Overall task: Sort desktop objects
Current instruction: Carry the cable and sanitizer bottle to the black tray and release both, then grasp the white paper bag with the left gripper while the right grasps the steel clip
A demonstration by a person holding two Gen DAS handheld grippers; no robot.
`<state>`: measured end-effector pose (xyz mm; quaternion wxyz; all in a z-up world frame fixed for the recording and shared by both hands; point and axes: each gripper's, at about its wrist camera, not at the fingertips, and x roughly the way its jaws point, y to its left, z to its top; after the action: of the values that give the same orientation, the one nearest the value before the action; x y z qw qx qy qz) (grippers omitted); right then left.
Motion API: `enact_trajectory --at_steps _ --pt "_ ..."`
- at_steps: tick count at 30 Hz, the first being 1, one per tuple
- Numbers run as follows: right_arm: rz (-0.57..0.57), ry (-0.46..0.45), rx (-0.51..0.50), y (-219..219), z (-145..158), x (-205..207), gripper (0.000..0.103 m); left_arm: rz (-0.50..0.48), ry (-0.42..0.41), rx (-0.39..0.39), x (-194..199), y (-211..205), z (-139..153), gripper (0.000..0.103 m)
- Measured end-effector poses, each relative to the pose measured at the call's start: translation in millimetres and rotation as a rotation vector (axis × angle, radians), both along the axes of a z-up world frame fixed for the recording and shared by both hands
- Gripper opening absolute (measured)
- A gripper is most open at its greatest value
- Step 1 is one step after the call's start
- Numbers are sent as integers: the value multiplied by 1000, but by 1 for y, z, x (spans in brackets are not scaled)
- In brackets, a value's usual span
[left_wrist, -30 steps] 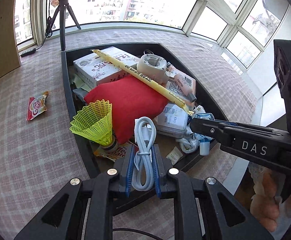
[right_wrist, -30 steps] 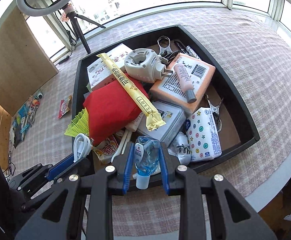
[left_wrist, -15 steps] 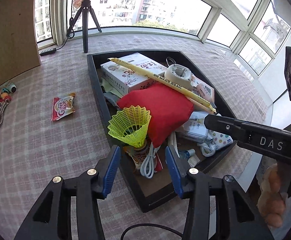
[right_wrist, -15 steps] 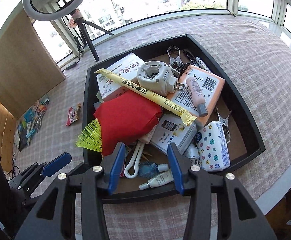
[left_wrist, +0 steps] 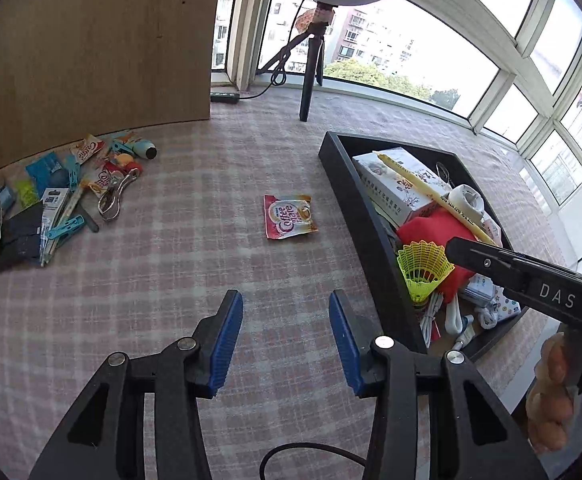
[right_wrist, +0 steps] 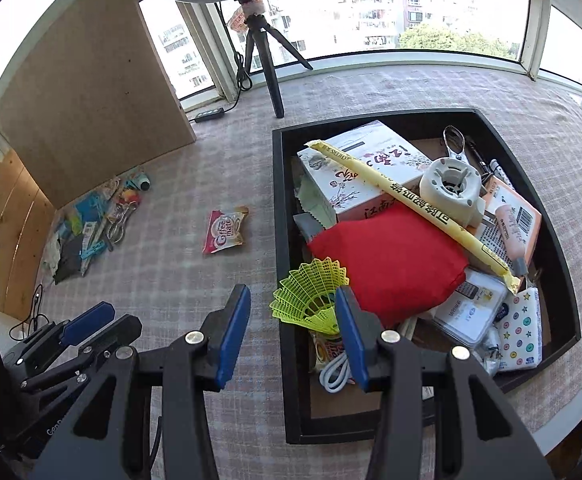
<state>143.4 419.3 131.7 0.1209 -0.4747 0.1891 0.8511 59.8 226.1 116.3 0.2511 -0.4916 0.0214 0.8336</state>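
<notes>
My left gripper hangs over bare checked cloth left of the black tray; its jaws are closing slightly with nothing between them. My right gripper is open and empty over the tray's left wall, beside the yellow shuttlecock. The white cable lies in the tray's near corner, below the red pouch. A coffee creamer sachet lies alone on the cloth. A pile of small items sits at the far left by the wooden board.
The tray is heaped with a box, a long yellow packet, a white round plug and a tissue pack. A ring-light tripod stands behind. A wooden board walls the left. The table edge runs near right.
The left gripper let go of the white cable and the right let go of a small blue bottle, both into the tray. Both opened and swung left, away from the tray.
</notes>
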Motion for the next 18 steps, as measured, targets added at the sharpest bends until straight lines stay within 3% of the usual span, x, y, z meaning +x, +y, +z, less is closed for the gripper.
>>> enact_trajectory --at_steps 18 --pt "169 -34 -20 -130 6 -126 43 335 -28 -15 -93 -203 1 44"
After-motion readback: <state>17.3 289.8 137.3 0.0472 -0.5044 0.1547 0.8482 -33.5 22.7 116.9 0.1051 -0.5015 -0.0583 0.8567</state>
